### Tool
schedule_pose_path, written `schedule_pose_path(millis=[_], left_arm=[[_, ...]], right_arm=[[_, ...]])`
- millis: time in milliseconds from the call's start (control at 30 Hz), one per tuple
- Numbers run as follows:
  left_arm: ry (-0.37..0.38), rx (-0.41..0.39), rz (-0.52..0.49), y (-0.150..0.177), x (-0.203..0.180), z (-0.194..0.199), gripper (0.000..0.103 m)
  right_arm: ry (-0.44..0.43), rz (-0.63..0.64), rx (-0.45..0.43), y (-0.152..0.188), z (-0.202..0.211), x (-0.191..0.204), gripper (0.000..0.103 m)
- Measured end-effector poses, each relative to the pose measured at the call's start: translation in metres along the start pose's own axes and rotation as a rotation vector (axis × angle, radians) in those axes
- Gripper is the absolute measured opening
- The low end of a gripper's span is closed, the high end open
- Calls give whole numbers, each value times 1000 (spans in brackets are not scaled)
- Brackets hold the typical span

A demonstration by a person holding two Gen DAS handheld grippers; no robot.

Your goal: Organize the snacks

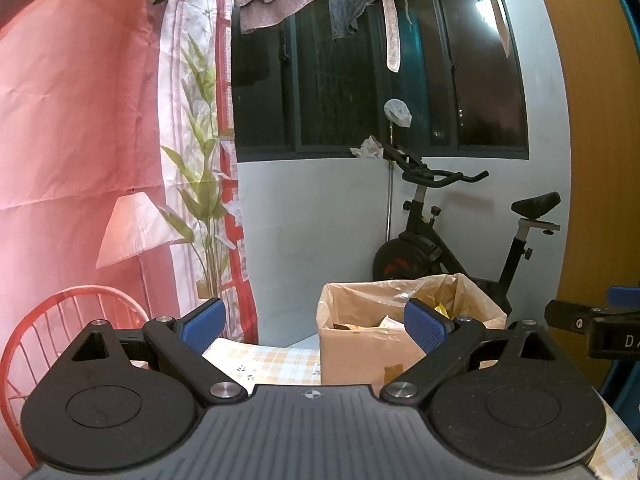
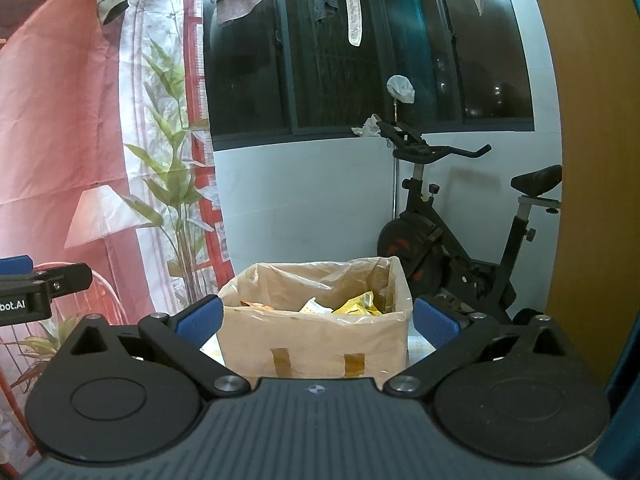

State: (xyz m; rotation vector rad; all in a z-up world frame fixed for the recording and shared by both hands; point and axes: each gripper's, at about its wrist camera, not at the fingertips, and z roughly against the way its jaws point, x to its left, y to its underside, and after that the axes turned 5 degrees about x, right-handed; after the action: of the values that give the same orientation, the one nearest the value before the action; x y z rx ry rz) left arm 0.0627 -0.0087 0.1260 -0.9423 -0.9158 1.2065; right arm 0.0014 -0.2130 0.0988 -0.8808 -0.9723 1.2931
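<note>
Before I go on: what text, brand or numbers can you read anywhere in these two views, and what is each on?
"bot.AI", cut off at the frame edge: on the left gripper body, right wrist view.
"DA", cut off at the edge: on the right gripper body, left wrist view.
Yellow snack packets in the cardboard box: print too small to read.
Nothing else legible.

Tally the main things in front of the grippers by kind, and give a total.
Plastic-lined brown cardboard box: 1
Black two-finger grippers with blue pads: 2, left and right, both open and empty
Black exercise bike: 1
Yellow snack packet in the box: 1 clearly seen
Total: 5
</note>
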Motion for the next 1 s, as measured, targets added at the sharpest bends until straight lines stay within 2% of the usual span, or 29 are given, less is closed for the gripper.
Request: schedule_pose_path(millis=[1000], left_arm=[[13,22,1,3,1,-3,97]], right_arm=[[19,16,10,1,0,-5,103]])
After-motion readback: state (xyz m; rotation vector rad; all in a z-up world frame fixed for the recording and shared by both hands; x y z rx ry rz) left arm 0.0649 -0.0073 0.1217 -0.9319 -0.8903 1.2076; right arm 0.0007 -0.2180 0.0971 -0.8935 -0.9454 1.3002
